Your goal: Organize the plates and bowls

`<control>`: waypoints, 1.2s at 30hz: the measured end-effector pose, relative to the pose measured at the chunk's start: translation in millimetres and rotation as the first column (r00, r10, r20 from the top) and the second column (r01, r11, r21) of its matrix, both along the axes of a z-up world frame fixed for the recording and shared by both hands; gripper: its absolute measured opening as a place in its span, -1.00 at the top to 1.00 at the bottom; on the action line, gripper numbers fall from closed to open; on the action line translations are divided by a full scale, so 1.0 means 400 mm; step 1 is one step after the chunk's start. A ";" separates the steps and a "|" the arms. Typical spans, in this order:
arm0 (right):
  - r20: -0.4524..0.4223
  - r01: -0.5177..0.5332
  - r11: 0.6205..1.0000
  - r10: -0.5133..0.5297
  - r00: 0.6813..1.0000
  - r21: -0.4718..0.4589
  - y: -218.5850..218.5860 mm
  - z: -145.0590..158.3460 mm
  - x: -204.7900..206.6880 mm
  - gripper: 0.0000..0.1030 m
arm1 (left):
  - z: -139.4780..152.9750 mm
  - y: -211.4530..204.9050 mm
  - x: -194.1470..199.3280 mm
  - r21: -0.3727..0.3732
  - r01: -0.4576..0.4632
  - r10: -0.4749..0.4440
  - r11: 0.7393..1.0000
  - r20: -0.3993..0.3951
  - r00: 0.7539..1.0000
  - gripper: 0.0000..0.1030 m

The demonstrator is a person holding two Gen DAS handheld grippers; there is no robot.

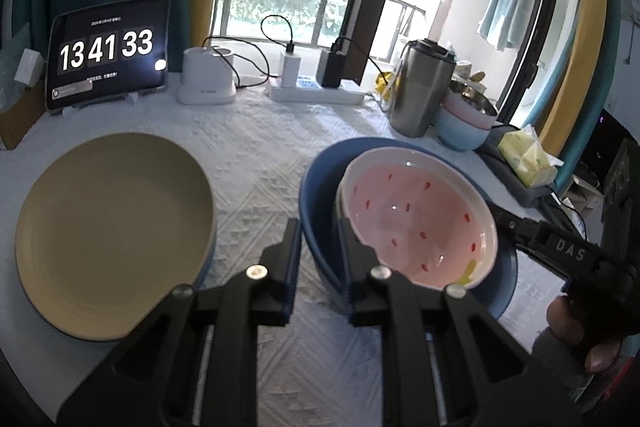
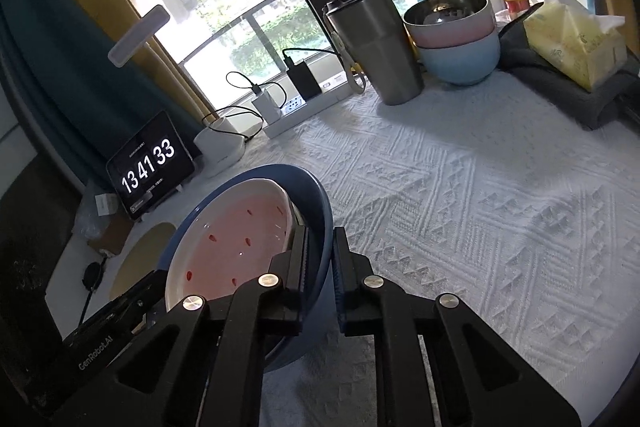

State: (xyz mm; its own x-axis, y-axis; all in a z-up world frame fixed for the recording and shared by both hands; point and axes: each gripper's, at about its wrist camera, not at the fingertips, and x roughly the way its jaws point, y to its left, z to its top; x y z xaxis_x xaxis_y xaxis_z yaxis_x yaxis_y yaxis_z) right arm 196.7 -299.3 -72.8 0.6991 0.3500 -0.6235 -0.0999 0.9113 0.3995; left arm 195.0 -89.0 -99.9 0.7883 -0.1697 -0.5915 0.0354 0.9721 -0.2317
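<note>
Pink bowl [image 1: 416,223]: white rim, red speckles; tilted inside blue bowl [image 1: 320,195], leaning on its wall, right of centre on the white quilted tablecloth [image 1: 256,155].

Blue bowl: apparently standing on the cloth. Near rim between the fingers of the left gripper [image 1: 318,255]; far rim between those of the right gripper [image 2: 320,259].

Left gripper: jaws part-open, straddling the blue rim, one finger outside, one between blue wall and pink bowl. Firm grip not confirmed.

Right gripper: jaws narrow, close about the opposite rim; contact likely on both pads.

Yellow plate [image 1: 116,231]: flat, well to the left, over a blue-edged piece beneath.

Pink and blue stacked bowls [image 2: 460,39]: far right, beside steel tumbler [image 2: 376,51].

Handling advice: keep the blue bowl level between both grips; settle the pink bowl flat before shifting, lest it slide.

View differences: left view alone gives the whole yellow plate and the pink bowl's yellow mark; right view alone gives the right jaws' closure and the steel lining of the stacked bowls.
</note>
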 end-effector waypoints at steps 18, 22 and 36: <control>0.015 0.004 1.000 -0.004 1.000 -0.004 0.004 0.035 -0.013 0.73 | 0.033 0.013 -0.024 -0.013 0.023 -0.022 1.000 0.054 0.998 0.68; 0.029 -0.008 1.000 0.008 1.000 -0.008 0.019 0.057 -0.013 0.73 | 0.050 0.028 -0.029 -0.020 0.016 -0.014 1.000 0.069 0.998 0.68; 0.057 -0.052 0.998 0.054 0.997 -0.030 0.102 0.113 0.000 0.73 | 0.092 0.113 -0.053 -0.053 -0.024 0.030 0.998 0.115 0.993 0.68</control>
State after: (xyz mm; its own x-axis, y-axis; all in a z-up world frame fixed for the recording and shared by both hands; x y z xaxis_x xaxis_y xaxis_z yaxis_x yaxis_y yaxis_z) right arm 196.6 -258.5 -27.7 0.7151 0.3703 -0.5929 -0.1703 0.9149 0.3660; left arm 173.9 -43.9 -62.9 0.8558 -0.1754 -0.4866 0.0389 0.9599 -0.2776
